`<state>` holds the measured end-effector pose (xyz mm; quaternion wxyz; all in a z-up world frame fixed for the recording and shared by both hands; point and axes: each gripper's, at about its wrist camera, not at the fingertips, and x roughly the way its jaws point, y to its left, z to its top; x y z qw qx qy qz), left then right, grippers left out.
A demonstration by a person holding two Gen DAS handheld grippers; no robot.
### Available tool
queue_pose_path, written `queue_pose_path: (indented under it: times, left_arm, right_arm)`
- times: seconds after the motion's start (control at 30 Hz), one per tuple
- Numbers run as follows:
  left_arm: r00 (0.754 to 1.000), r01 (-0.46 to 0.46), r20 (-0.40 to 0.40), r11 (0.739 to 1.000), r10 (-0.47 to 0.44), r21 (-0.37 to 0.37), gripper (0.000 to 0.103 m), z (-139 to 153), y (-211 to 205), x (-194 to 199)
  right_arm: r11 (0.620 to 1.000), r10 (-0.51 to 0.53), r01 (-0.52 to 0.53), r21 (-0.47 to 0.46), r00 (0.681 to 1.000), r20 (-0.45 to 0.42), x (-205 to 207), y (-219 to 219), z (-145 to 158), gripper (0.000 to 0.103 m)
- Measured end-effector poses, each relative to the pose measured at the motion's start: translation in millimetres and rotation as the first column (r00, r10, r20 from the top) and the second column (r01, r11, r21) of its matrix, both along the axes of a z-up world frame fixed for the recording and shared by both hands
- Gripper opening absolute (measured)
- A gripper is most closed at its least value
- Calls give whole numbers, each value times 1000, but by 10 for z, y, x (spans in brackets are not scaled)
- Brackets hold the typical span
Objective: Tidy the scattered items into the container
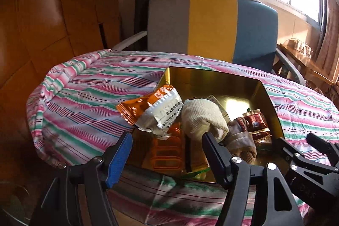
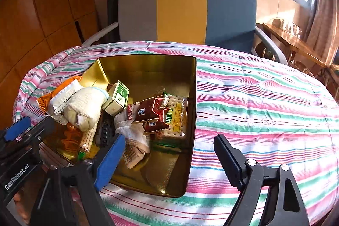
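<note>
I am holding my left gripper [image 1: 167, 149] and right gripper [image 2: 169, 154] wide apart, empty, above the filled rectangular gold metal tin [image 2: 191, 120].

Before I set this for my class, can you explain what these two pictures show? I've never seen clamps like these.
No robot here: a person holds tongs in each hand, each with a camera looking along its fingers. One picture is from the left tongs, the other from the right tongs. Both stand open and hold nothing. On the striped tablecloth sits a gold tin with a rolled sock, a small green box, crackers and red sachets. An orange packet hangs over its rim.
</note>
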<state>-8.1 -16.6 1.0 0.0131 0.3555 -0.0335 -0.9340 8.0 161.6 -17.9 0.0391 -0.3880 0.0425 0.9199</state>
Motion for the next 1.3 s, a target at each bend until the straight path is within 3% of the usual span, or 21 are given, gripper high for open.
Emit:
queue_pose_path:
  times: [0.13, 0.5, 0.8, 1.03, 1.3]
  left_arm:
    - [1000, -22, -17, 998, 21, -61, 64, 56, 18, 106]
    - [997, -1, 83, 1000, 1, -10, 49, -1, 70, 213]
    - [993, -1, 117, 1000, 2, -6, 48, -40, 54, 199]
    - [993, -4, 119, 1000, 2, 21, 48, -53, -8, 178]
    - [998, 11, 57, 999, -13, 32, 44, 4, -42, 213]
  right_arm:
    - [998, -22, 25, 53, 999, -49, 98, -57, 106, 94]
    - [998, -1, 3, 59, 999, -44, 227, -233, 108, 97]
    - [998, 5, -1, 63, 998, -58, 268, -253, 116, 98]
    - [997, 5, 0, 74, 998, -61, 275, -265, 119, 100]
    - [996, 15, -10, 92, 999, -50, 258, -319, 84, 100]
